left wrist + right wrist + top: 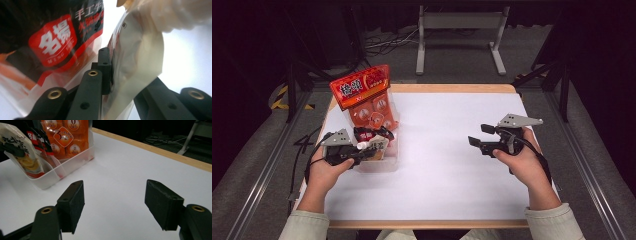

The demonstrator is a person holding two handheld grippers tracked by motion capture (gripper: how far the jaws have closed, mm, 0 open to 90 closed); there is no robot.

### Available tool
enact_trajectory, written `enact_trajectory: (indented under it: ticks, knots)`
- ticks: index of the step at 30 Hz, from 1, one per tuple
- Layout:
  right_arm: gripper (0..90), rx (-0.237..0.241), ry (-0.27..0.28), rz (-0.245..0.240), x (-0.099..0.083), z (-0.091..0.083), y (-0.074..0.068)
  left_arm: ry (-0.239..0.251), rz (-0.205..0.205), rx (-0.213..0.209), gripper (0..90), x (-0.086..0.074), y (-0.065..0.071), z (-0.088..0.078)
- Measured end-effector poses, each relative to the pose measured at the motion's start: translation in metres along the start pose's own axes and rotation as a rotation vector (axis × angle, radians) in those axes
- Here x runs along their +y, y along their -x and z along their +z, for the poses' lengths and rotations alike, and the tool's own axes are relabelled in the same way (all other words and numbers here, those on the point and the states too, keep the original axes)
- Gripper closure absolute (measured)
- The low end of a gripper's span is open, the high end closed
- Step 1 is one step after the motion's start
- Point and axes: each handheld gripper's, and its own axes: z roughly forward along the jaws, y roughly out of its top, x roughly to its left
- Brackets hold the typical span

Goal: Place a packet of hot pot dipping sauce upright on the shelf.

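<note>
My left gripper [370, 150] reaches into a clear plastic bin [388, 165] at the table's left. It is shut on a white snack packet [377, 145] with a pale printed front. In the left gripper view the packet [140, 57] sits pinched between the black jaws of that gripper [125, 82], beside a black-and-red packet [57, 40]. A large orange bag [367, 97] stands upright at the bin's far end. My right gripper [479, 136] hovers at the table's right, open, with nothing between its pads [115, 205].
The white table top [447, 165] has a wooden far edge [452, 88]. From the right gripper view the bin [75, 160] lies ahead to the left, holding the white packet [22, 152] and the orange bag [67, 137]. A metal stand [459, 30] is on the floor beyond.
</note>
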Motion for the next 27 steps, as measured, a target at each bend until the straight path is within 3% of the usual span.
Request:
enact_trajectory:
  ticks: [7,10,12,14,16,19,22,27]
  knots:
    - [32.5,0.002,-0.003,-0.006,0.000,0.000,0.000,0.011,-0.022,0.020,75.5,-0.003,-0.003,-0.009]
    - [32.3,0.002,-0.002,-0.004,0.000,0.000,0.000,0.024,-0.042,0.043,55.8,-0.004,-0.003,-0.013]
    - [31.5,0.000,0.002,-0.002,-0.001,-0.001,0.000,0.044,-0.052,0.081,41.8,-0.006,-0.003,-0.019]
    - [30.4,-0.002,0.006,-0.006,-0.001,-0.001,0.001,0.044,-0.043,0.089,38.1,-0.007,-0.003,-0.021]
    - [27.6,-0.009,0.022,-0.019,-0.002,-0.003,0.002,0.060,-0.024,0.117,25.2,-0.011,-0.004,-0.024]
    - [24.5,-0.026,0.050,-0.047,-0.007,-0.008,0.005,0.058,-0.031,0.145,12.9,-0.016,-0.003,-0.030]
    - [24.1,-0.040,0.071,-0.066,-0.012,-0.016,0.008,0.059,-0.042,0.165,9.3,-0.022,0.001,-0.038]
    - [23.9,-0.054,0.068,-0.057,-0.025,-0.025,0.014,0.054,-0.057,0.199,6.5,-0.035,0.005,-0.050]
